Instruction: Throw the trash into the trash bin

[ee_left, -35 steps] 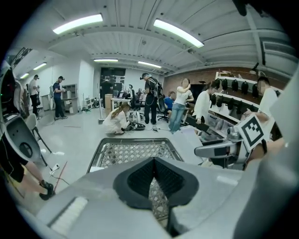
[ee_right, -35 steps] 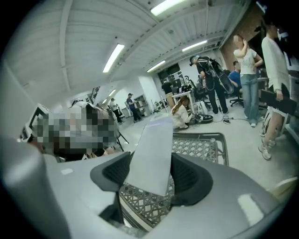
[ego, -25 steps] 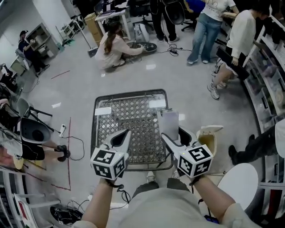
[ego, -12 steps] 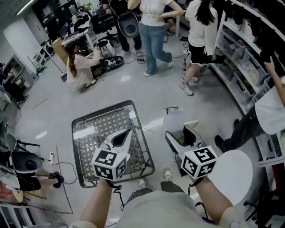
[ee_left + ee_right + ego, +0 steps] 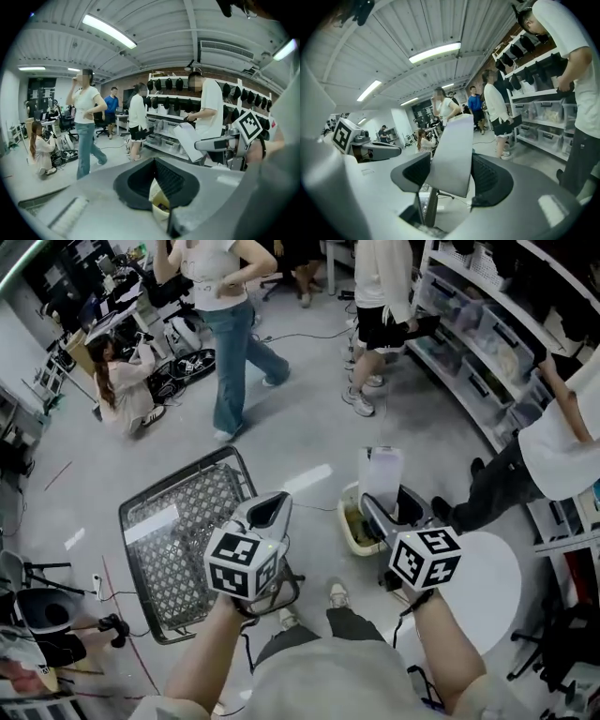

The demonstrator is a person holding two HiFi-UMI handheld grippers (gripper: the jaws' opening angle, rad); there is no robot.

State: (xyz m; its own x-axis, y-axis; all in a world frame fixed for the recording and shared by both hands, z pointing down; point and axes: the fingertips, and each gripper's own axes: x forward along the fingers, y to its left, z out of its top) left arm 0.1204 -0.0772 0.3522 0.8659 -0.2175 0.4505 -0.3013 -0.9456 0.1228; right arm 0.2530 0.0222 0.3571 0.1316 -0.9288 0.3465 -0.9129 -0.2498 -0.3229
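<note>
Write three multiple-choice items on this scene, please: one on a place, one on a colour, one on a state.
1. The trash bin stands: A on the floor; B on a table; C inside a cart.
2. The sheet in the right gripper is: A red; B white; C black.
3. The right gripper is: A open and empty; B shut on the sheet; C out of view.
Answers: A, grey floor surrounds it; B, it looks white in both views; B, the sheet sits clamped between the pads.

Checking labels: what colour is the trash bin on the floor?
The bin is cream; the head view shows it best.
</note>
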